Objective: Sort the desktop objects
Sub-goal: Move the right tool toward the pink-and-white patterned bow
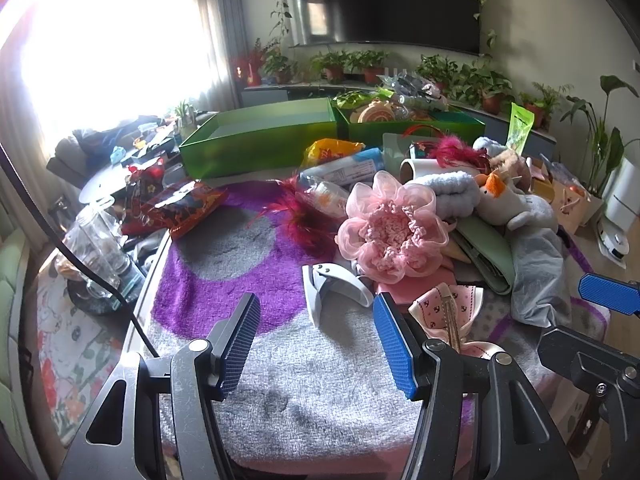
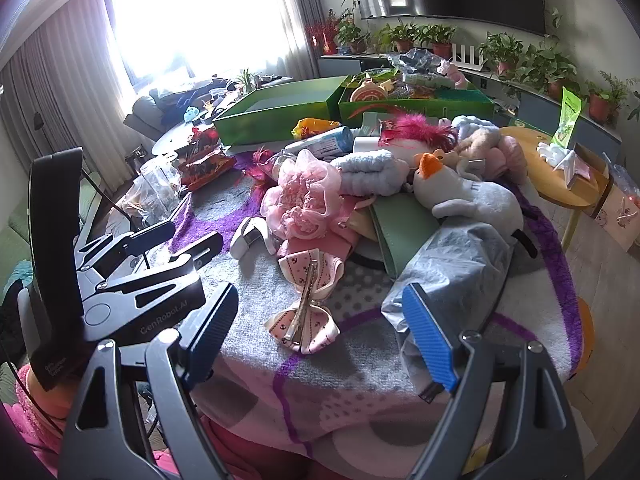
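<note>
A pile of soft items lies on a purple and grey towel [image 1: 280, 392]. It holds a pink organza flower [image 1: 392, 236] [image 2: 304, 196], a white curved clip [image 1: 336, 292] [image 2: 250, 236], a pink bow hair clip [image 1: 452, 316] [image 2: 308, 300], a white plush goose [image 2: 460, 196] and a grey plastic bag [image 2: 452, 272]. My left gripper [image 1: 316, 344] is open and empty, just in front of the white clip. My right gripper [image 2: 324, 340] is open and empty, with the bow hair clip between its fingers' line.
An empty green box [image 1: 256, 140] [image 2: 276, 112] and a green box full of items [image 1: 412, 120] [image 2: 416, 100] stand at the table's far side. A red snack bag [image 1: 180, 204], glass jars [image 1: 96, 248] and a yellow side table [image 2: 560, 176] surround the pile.
</note>
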The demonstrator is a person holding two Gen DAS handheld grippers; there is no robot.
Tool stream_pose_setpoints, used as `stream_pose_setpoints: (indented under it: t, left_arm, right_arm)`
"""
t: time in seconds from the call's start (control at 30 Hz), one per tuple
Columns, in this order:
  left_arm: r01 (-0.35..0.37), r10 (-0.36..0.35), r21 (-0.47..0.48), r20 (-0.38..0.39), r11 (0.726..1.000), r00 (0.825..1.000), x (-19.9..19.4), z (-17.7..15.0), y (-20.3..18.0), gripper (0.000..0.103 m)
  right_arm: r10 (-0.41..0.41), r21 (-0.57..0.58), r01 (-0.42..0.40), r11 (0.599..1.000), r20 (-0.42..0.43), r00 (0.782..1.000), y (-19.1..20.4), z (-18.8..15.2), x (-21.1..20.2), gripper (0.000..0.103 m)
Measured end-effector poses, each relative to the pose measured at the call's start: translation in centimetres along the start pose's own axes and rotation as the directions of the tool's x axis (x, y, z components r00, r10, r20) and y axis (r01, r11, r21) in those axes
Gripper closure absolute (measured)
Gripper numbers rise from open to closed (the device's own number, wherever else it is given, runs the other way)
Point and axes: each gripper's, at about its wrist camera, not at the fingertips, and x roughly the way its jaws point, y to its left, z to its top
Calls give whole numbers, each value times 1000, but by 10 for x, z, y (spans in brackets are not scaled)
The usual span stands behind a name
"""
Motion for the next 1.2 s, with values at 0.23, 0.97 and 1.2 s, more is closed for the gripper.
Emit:
stream_pose_setpoints:
  t: [0.23, 0.97, 1.2]
  left_arm:
    - [-6, 6, 11, -21, 1000, 1000, 11, -1, -3, 43]
    - [-53, 50, -45, -68, 998, 996, 30, -15, 31, 43]
    - [-43, 39, -45, -82, 998, 996, 41, -19, 43, 43]
  right_arm:
    - [10, 4, -10, 1000, -18, 1000, -1, -3, 7, 18]
    - [45, 16, -44, 999, -101, 994, 5, -10, 53, 20]
    - [10, 19, -7, 1000, -154, 988, 7, -3, 83, 35]
